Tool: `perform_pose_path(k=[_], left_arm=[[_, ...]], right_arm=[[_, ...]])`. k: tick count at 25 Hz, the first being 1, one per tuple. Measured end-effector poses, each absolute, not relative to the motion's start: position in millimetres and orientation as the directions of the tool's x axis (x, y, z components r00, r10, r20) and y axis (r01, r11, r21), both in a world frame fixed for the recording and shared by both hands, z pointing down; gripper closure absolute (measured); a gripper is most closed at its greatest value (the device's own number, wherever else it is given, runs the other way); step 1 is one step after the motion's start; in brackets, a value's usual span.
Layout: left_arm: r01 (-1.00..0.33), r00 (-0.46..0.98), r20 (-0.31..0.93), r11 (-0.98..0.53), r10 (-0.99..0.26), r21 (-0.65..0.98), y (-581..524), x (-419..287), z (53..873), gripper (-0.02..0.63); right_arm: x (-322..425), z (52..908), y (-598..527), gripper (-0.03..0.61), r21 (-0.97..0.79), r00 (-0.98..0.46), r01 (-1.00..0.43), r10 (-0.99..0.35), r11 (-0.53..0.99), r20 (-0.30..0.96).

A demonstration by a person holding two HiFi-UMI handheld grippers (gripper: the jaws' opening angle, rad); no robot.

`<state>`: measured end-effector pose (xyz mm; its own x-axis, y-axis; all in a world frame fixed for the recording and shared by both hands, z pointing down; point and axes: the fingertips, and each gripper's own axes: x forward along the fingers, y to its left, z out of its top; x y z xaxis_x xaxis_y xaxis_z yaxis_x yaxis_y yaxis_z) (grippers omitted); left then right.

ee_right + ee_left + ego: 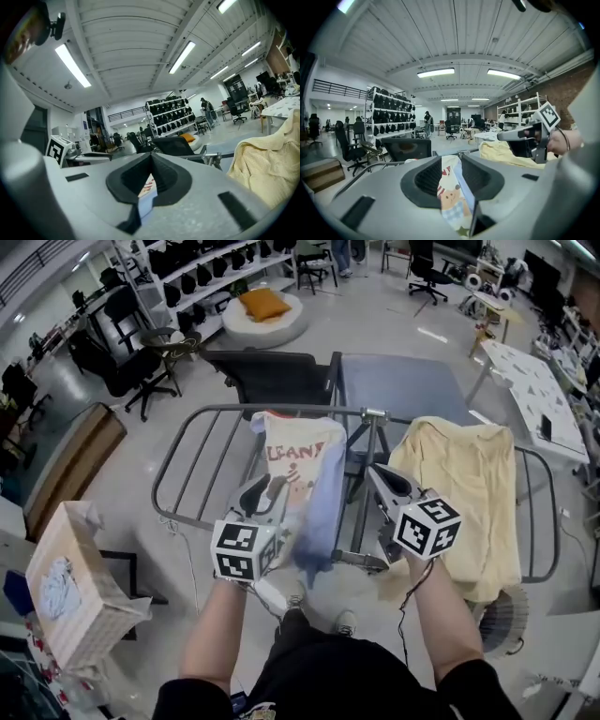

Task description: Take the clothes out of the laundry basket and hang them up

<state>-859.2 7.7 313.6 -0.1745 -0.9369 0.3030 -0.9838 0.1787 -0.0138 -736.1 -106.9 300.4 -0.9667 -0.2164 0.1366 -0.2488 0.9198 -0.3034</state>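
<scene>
Printed shirt (298, 460) is dangling over the drying rack (187, 442), left gripper (265, 489) and right gripper (380, 476) each pinching its edge. Hanging's underway; next it probably needs draping over the rail.

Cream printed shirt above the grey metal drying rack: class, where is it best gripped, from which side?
Pinch the cream printed shirt by its edge at two spread points from the person's side, as the left gripper and right gripper do; limp cloth hangs open.

one garment (469, 488) on right half of drying rack (216, 410), second garment (298, 460) at its middle, basket (80, 563) left, chair (272, 371) behind
</scene>
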Motion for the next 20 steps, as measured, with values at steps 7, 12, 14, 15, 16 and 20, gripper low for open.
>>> perform_pose_path(k=[7,12,14,15,16,20], left_arm=[[-0.956,-0.283,0.302,0.294,-0.910,-0.012,67.0,-824.5,306.4,0.597],[-0.941,-0.328,0.291,0.336,-0.899,-0.022,106.3,-823.6,307.5,0.599],[-0.939,-0.336,0.291,0.344,-0.896,-0.024,121.9,-824.0,307.8,0.600],[-0.937,-0.340,0.293,0.349,-0.893,-0.024,131.2,-824.9,309.0,0.598],[-0.935,-0.344,0.296,0.354,-0.891,-0.022,141.4,-826.1,310.7,0.598],[-0.928,-0.357,0.295,0.372,-0.887,-0.003,184.6,-831.9,315.2,0.599]], right_arm=[[-724.4,301.4,-60.0,0.572,-0.330,-0.992,-0.089,-0.056,0.940,0.109],[-739.3,307.7,-19.2,0.574,-0.341,-0.993,-0.003,0.038,0.940,0.113],[-748.3,310.5,-2.8,0.574,-0.348,-0.991,0.022,0.066,0.937,0.115],[-752.8,311.7,6.3,0.574,-0.352,-0.990,0.033,0.078,0.935,0.114],[-756.9,312.6,16.1,0.574,-0.356,-0.990,0.042,0.087,0.933,0.114],[-767.2,314.7,58.5,0.574,-0.361,-0.987,0.059,0.109,0.931,0.120]])
